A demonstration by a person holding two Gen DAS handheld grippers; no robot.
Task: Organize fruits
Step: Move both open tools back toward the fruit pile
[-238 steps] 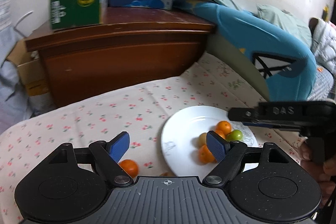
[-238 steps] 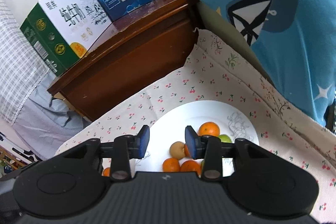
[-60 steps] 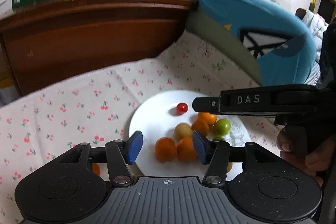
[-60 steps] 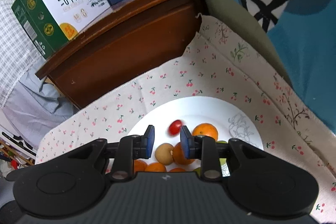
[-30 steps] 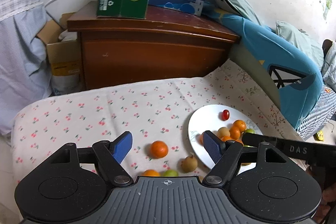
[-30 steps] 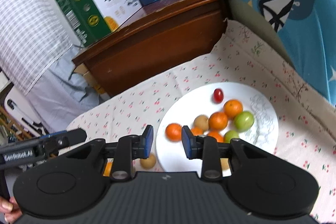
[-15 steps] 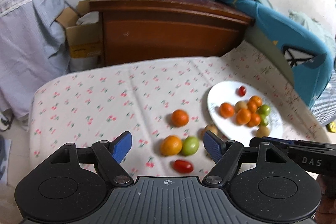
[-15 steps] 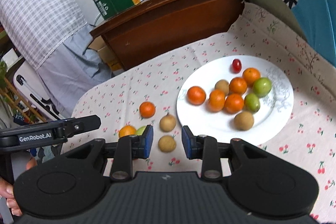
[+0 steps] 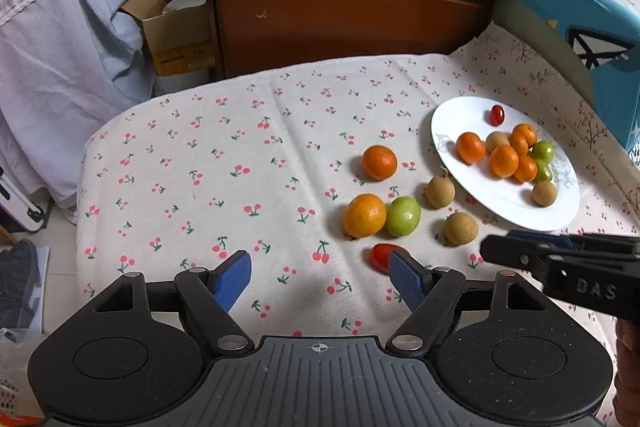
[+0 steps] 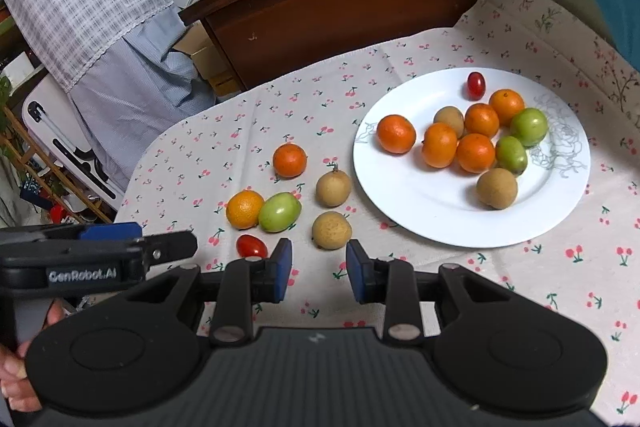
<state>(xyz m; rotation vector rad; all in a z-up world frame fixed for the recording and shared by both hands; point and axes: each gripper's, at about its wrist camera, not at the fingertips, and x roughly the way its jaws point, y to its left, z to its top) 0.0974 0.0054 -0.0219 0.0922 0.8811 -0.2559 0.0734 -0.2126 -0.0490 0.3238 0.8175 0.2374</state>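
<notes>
A white plate (image 9: pixel 516 211) at the right of the cherry-print cloth (image 9: pixel 224 163) holds several oranges, two green fruits, two brown fruits and a red tomato (image 9: pixel 497 115). Loose on the cloth lie two oranges (image 9: pixel 379 162), a green fruit (image 9: pixel 403 215), two brown fruits (image 9: pixel 461 229) and a red tomato (image 9: pixel 382 257). My left gripper (image 9: pixel 318 267) hovers wide open, its right pad just by the loose tomato. My right gripper (image 10: pixel 319 259) stands narrowly open and empty, just short of a brown fruit (image 10: pixel 332 230), left of the plate (image 10: pixel 420 211).
A brown wooden cabinet (image 9: pixel 344 11) with green and blue cartons on top stands behind the cloth. Blue bedding (image 9: pixel 580 23) rises at the right. Checked fabric and a cardboard box (image 9: pixel 176 31) sit at the left. The cloth's left half carries no fruit.
Both views have drawn back and tipped downward, so the loose fruits and more of the cloth now show. Each gripper's fingers stand about as far apart as before.
</notes>
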